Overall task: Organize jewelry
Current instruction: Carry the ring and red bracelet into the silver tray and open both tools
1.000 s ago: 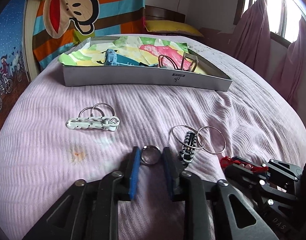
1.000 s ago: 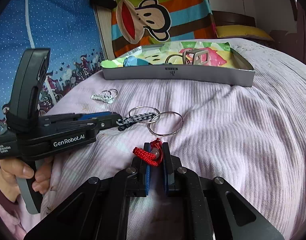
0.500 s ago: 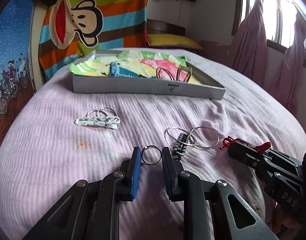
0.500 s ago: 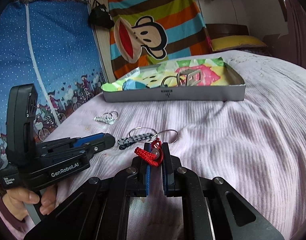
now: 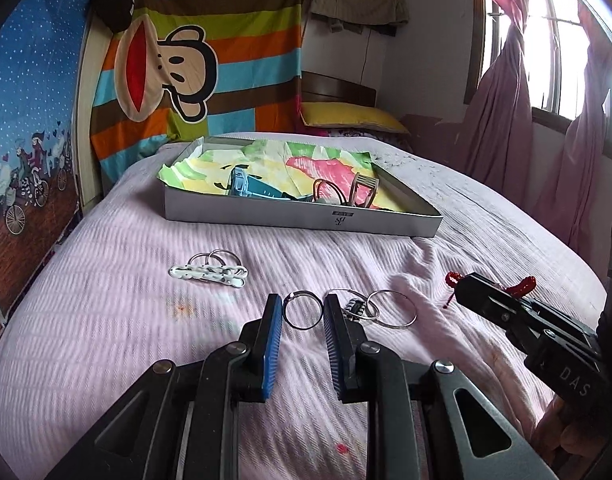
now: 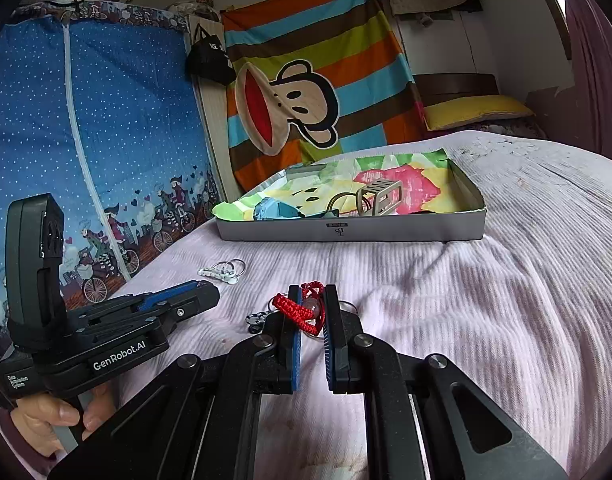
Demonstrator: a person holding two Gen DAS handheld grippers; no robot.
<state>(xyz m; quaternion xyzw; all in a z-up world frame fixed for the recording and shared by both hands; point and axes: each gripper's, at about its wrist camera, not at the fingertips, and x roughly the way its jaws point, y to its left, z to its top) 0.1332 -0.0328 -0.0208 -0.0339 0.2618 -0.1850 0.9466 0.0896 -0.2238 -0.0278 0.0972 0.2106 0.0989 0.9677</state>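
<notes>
- Nearest, the left gripper [image 5: 304, 316] has its jaws clamped on a thin metal ring [image 5: 303, 314], held upright and face-on between the blue pads, lifted above the pink bed [image 5: 106, 340].
- Level with it on the right, the right gripper [image 6: 310, 312] is clenched on a red braided cord bracelet [image 6: 294, 309] with a clear bead; the cord's knotted ends stick out on both sides of the jaws.
- On the bed just past the left jaws lie two large wire hoops with a black-and-white beaded piece [image 5: 370, 312], and further left a white dotted clip on small rings [image 5: 208, 272]; both are still to be put away, I'd say.
- The thing that matters: the grey box [image 5: 298, 216] sits straight ahead of both grippers toward the head of the bed, its long side facing them, so each load must travel forward and over the near wall.
- The left gripper looks about square to the box's middle; the right one faces its left half.
- Inside the box, on the coloured lining, lie a blue clip [image 5: 242, 186] and a beige claw clip [image 5: 362, 192], so the clear spots are at the far left and far back.
</notes>
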